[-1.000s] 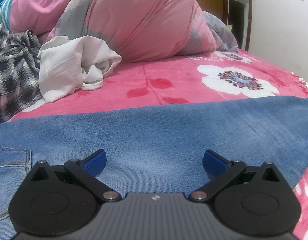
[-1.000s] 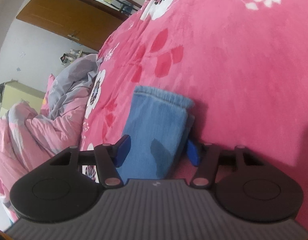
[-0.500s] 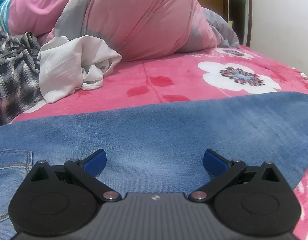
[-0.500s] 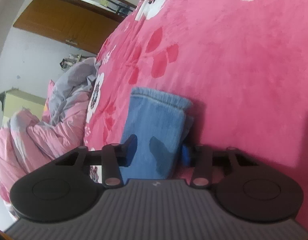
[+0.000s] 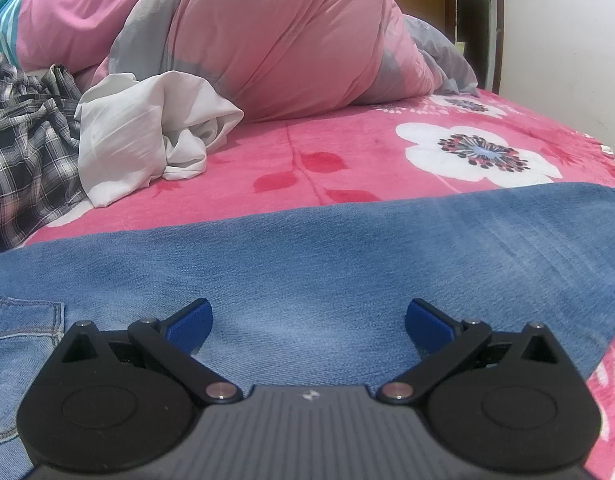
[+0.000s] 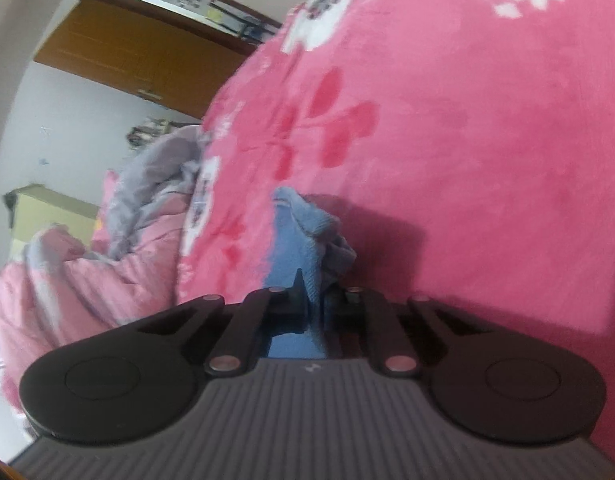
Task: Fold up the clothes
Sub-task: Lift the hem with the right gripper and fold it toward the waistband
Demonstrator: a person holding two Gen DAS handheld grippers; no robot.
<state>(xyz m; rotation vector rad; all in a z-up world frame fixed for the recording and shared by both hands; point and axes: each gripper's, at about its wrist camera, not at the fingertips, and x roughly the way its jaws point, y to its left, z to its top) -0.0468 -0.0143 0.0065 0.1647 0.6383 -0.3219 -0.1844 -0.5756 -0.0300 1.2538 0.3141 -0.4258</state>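
Note:
A pair of blue jeans (image 5: 307, 256) lies spread flat across the pink floral blanket, a back pocket (image 5: 19, 332) at the lower left. My left gripper (image 5: 307, 322) hovers low over the denim with its blue pads wide apart and nothing between them. In the right wrist view the hem of the jeans leg (image 6: 295, 236) is bunched and pinched between the fingers of my right gripper (image 6: 317, 300), whose jaws have come together on the cloth.
A crumpled white garment (image 5: 147, 136) and a plaid shirt (image 5: 23, 148) lie at the back left. A bulky pink and grey duvet (image 5: 275, 36) is heaped behind them. The pink blanket (image 6: 487, 140) fills the right wrist view, with a wooden wardrobe (image 6: 139, 56) beyond the bed.
My right gripper's jaws have closed from wide apart onto the jeans hem, which went from flat to bunched. The left gripper has stayed put and open.

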